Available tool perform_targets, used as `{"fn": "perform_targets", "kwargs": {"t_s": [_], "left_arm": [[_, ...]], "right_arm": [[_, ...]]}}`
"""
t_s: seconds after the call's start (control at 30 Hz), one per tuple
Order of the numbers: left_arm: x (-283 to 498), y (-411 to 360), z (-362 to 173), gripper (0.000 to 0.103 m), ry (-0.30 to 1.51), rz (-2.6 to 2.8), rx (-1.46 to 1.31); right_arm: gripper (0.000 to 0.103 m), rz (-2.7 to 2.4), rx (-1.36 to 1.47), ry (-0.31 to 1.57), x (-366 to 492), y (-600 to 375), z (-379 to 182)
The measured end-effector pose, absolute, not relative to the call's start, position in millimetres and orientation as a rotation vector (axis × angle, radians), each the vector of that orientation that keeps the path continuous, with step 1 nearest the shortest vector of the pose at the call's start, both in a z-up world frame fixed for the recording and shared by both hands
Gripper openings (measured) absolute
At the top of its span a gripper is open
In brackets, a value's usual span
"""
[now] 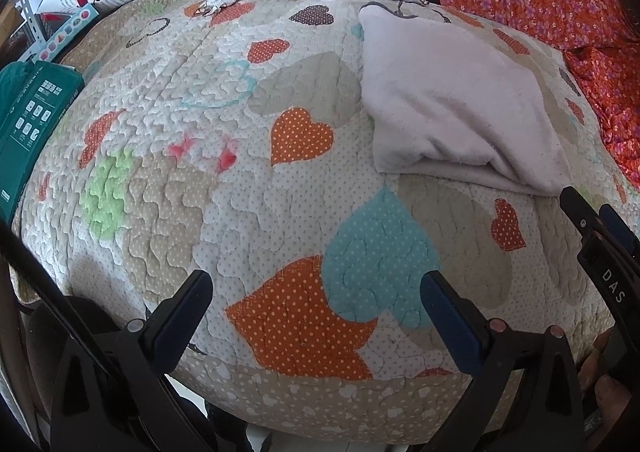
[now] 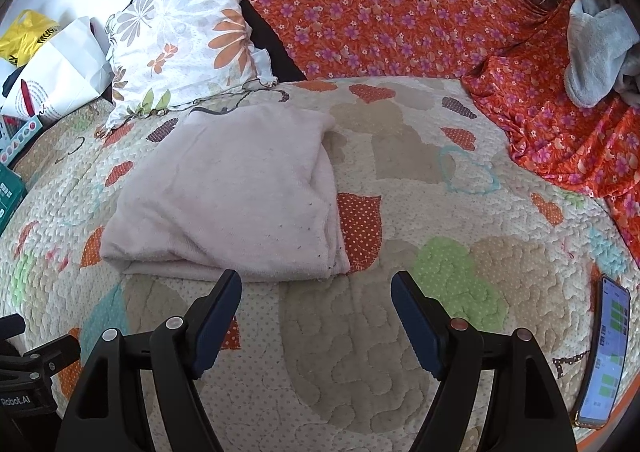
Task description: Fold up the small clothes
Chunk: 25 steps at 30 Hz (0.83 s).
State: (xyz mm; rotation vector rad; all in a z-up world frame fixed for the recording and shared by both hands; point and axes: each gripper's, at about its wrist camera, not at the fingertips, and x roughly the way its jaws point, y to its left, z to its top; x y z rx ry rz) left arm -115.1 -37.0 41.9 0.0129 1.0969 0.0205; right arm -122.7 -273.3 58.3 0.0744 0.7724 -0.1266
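Your right claw (image 2: pixel 316 316), jaws wide and empty, hovers just short of the folded pale pink garment (image 2: pixel 232 192) on the heart-patterned quilt (image 2: pixel 460 252); your left claw (image 1: pixel 316 316), equally open, sits farther off, the garment up-right of it.

Left tool (image 1: pixel 318 292) wide open, empty, pitched steeply down. Right tool (image 2: pixel 316 288) wide open, empty, angled down, I'm gripping nothing.

A heart-patterned quilt (image 2: pixel 360 332) covers the bed. At its head leans a floral pillow (image 2: pixel 188 40), beside an orange flowered sheet (image 2: pixel 380 12). A lit phone (image 2: pixel 608 352) lies on the quilt's right edge. A white paper bag (image 2: pixel 60 72) and a green box (image 1: pixel 28 120) sit at the left.
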Motion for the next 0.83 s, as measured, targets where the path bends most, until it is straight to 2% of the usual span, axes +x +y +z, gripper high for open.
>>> {"fn": "perform_targets", "kwargs": {"t_s": [0.83], "left_arm": [[-106.5, -35.3, 34.2, 0.103, 1.111, -0.043, -0.068]], "right_arm": [[0.082, -0.144, 0.014, 0.781, -121.3, -264.2, 51.1]]}}
